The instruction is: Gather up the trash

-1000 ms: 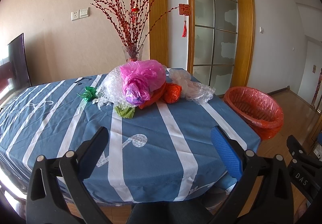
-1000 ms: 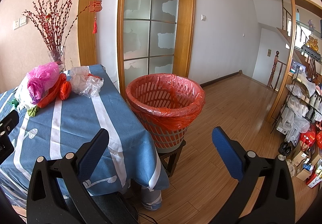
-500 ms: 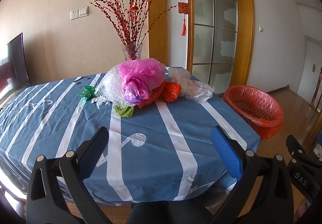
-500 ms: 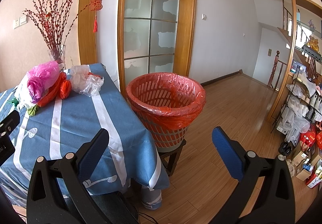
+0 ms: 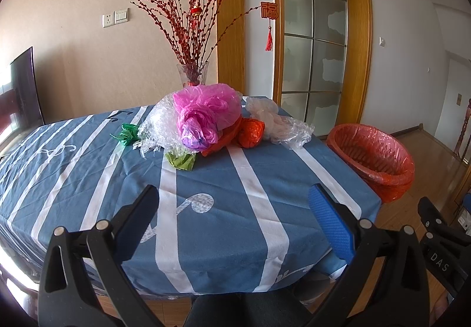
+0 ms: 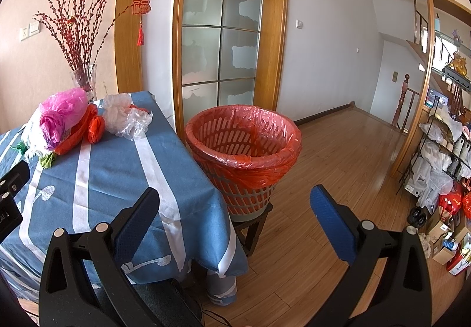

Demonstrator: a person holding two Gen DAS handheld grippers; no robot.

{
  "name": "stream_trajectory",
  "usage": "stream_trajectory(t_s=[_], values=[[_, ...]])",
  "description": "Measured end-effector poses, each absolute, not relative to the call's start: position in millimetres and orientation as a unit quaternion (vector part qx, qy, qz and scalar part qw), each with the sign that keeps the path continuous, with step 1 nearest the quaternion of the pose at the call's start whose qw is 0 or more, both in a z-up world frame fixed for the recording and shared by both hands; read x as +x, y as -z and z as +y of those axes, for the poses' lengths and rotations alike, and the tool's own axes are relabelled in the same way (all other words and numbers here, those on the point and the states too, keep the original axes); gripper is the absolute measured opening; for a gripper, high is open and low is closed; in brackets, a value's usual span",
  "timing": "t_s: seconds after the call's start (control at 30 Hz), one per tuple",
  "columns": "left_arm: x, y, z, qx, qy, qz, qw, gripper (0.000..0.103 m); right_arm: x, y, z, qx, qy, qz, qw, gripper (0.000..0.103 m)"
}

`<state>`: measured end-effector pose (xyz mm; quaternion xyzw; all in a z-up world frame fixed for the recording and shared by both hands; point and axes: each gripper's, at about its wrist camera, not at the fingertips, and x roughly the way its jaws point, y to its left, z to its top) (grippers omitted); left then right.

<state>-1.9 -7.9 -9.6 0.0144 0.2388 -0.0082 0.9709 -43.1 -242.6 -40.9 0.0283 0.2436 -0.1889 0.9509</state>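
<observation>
Left gripper [image 5: 234,203] and right gripper [image 6: 234,203]: jaws spread wide, holding nothing. Crumpled plastic bags [image 5: 206,118] heaped at frame centre on the table [image 5: 265,180]. Lined basket [image 6: 244,150] stands centre frame, beside the table.

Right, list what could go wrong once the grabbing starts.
The glass vase of red branches stands right behind the pink bag, so reaching in could tip it. The bin sits on a small stool beside the table; a bump might topple it. The heaped bags may drag each other off.
</observation>
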Motion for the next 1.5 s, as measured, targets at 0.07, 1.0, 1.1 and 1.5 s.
stream_trajectory(t_s=[0.07, 1.0, 1.1, 1.5], values=[[-1, 11, -7, 0.014, 0.008, 0.240, 0.971, 0.099, -44, 41, -242, 0.028, 0.189, 0.244, 0.951, 0.101], [23, 22, 6, 0.006, 0.001, 0.277, 0.961, 0.099, -18, 45, -246, 0.045, 0.169, 0.264, 0.949, 0.101], [33, 27, 13, 0.005, -0.009, 0.289, 0.957, 0.099, -7, 45, -244, 0.049, 0.155, 0.270, 0.949, 0.101], [75, 36, 63, -0.037, -0.040, 0.312, 0.949, 0.099, 66, 38, -216, 0.045, 0.077, 0.301, 0.949, 0.101]])
